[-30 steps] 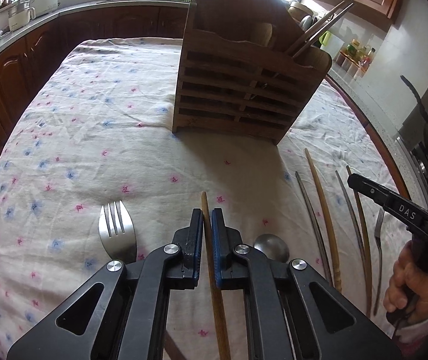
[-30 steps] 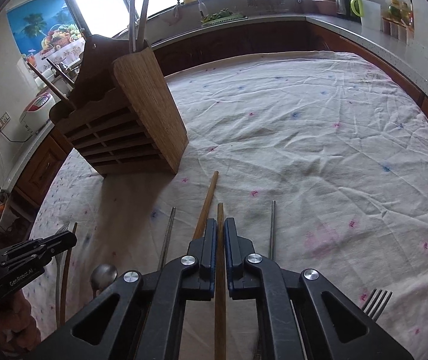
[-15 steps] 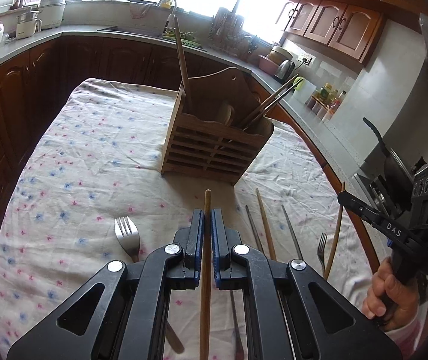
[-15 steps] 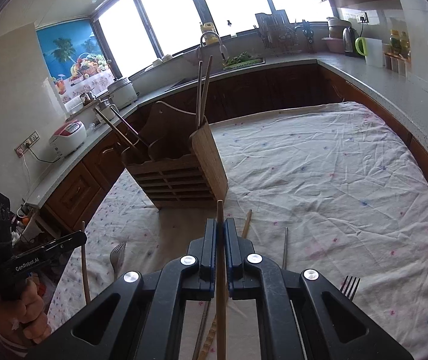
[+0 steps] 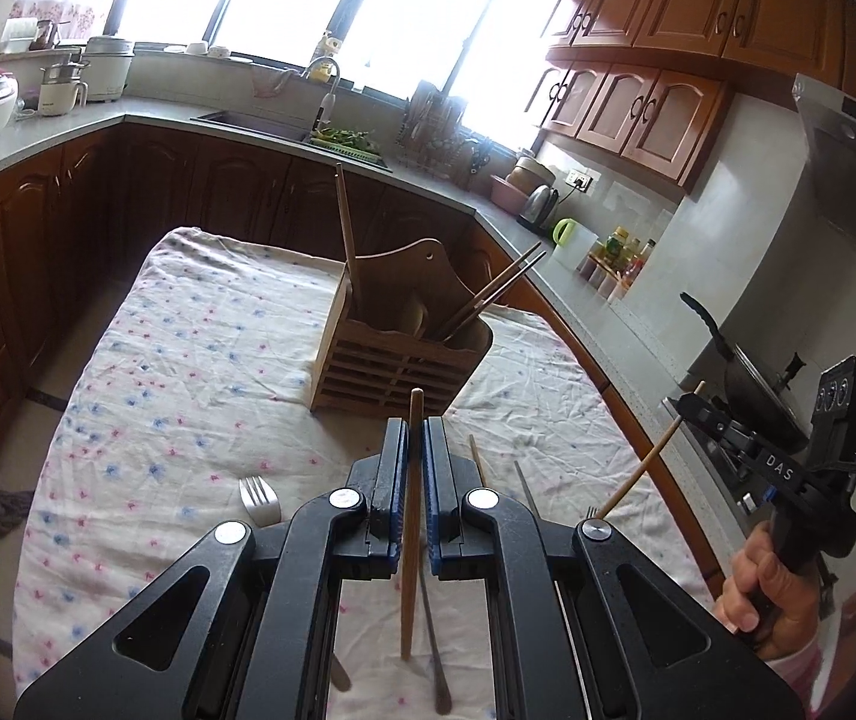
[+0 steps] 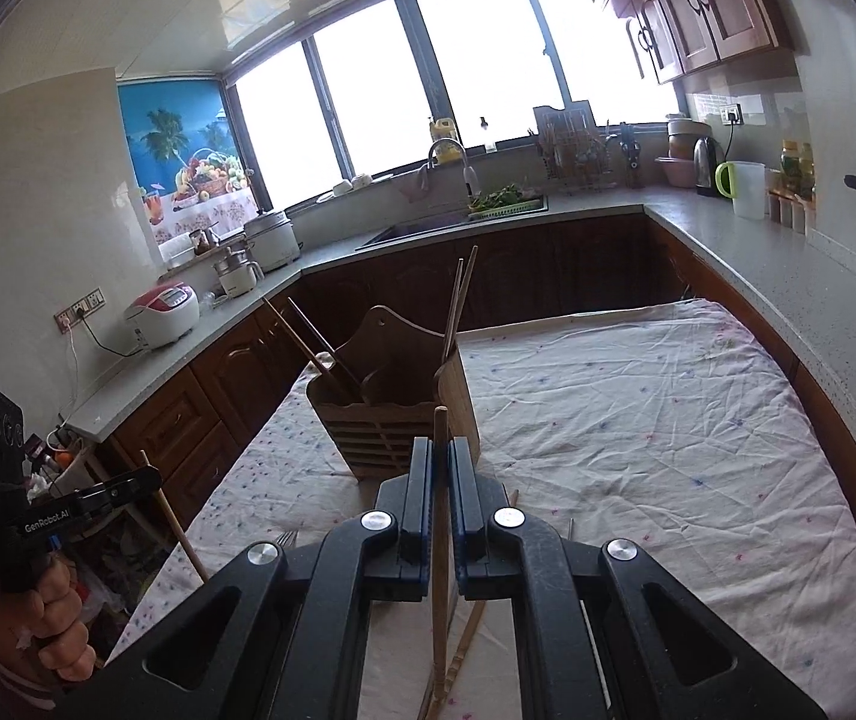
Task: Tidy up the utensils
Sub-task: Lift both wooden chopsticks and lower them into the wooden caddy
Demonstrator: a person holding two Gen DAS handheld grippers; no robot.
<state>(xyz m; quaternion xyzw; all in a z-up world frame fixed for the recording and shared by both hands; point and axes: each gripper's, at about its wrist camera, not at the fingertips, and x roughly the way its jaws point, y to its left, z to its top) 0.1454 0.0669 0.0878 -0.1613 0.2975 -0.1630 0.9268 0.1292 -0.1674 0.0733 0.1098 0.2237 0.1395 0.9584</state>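
Left gripper (image 5: 415, 438) clamped on long brown wooden chopstick (image 5: 411, 516), raised above floral tablecloth (image 5: 200, 360). Right gripper (image 6: 440, 459) likewise closed on second pale wooden chopstick (image 6: 440, 540). Slatted wooden utensil holder (image 5: 395, 354) at 12 o'clock, sticks inside. Silver metal fork (image 5: 259, 501) at 9 o'clock.

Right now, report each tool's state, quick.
Left tool: closed on a wooden chopstick, lifted above the table.
Right tool: closed on another wooden chopstick, also lifted.

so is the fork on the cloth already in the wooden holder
No, the fork lies on the tablecloth, apart from the wooden utensil holder.
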